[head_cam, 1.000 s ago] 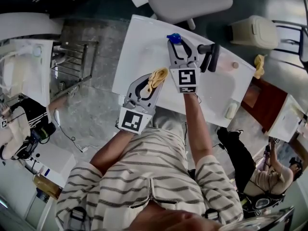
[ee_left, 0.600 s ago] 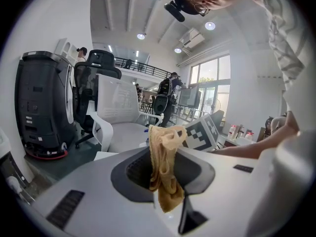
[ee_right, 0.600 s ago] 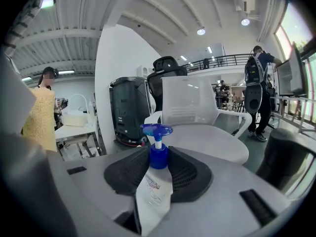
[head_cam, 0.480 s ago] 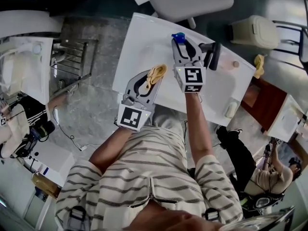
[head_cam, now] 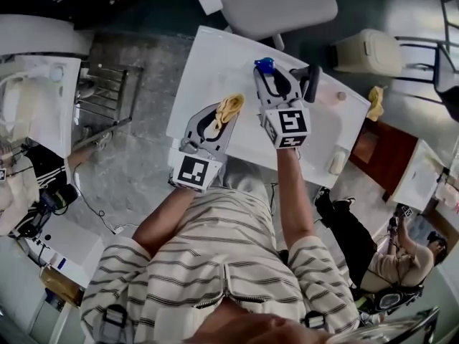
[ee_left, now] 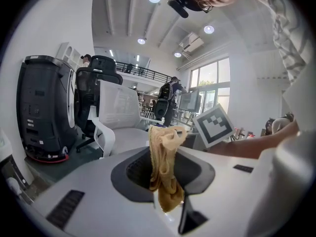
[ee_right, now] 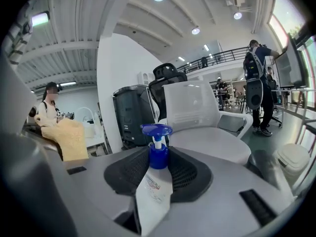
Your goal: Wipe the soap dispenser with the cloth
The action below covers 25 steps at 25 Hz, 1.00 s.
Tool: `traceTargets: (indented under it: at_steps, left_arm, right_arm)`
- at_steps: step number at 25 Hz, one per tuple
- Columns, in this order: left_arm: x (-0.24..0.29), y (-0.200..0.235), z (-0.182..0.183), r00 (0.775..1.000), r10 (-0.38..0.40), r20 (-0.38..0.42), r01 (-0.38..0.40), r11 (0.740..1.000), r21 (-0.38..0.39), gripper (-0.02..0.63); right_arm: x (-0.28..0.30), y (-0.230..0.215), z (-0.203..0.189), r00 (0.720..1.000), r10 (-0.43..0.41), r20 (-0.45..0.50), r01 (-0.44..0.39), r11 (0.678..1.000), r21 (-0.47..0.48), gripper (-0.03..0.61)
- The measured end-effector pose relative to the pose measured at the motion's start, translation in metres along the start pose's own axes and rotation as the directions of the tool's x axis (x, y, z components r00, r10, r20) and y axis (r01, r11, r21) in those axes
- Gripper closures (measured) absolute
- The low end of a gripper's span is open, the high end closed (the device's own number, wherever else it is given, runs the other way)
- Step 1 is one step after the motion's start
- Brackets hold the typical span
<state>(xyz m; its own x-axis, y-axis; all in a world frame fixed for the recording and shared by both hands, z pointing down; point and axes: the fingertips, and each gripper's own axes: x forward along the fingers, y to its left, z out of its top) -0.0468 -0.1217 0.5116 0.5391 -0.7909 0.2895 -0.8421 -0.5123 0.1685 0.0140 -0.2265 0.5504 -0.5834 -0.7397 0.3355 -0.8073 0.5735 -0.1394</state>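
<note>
The dispenser [ee_right: 154,189] (stiff, smooth plastic, likely light and slippery) is held by its body in the right tool [head_cam: 270,72] over the counter [head_cam: 208,63], the limp cloth [ee_left: 164,167] pinched in the left tool [head_cam: 224,113].

We see the cloth [ee_left: 165,174] as soft, crumpled yellow fabric with a rough weave. The soap dispenser [ee_right: 153,191] has a smooth white plastic body and a glossy blue plastic pump [ee_right: 157,149]. The right hand-held gripper [ee_right: 158,157] looks matt grey plastic, its pads [ee_right: 183,174] dark and finely ribbed. The worktop [head_cam: 215,70] is smooth white.
</note>
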Motion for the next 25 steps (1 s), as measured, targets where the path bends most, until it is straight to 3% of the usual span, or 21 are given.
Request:
traceTargets:
  at_steps: [6,16,25]
  left_arm:
    - [-0.017,-0.010,0.018,0.999,-0.030,0.021,0.030,0.999,0.012,0.518]
    - [-0.037,-0.027,0.044,0.996,-0.056,0.062,0.051,0.995,0.084,0.518]
    - [-0.049,-0.034,0.063,0.995,-0.054,0.079,0.046,0.995,0.094,0.518]
  right_arm:
    - [-0.032,0.022,0.026,1.000,0.020,0.022,-0.020,0.999,0.026,0.456]
    - [-0.085,0.057,0.080,0.997,0.040,0.072,-0.040,0.999,-0.007,0.454]
    - [-0.121,0.073,0.104,0.997,0.032,0.074,-0.031,0.999,-0.019,0.454]
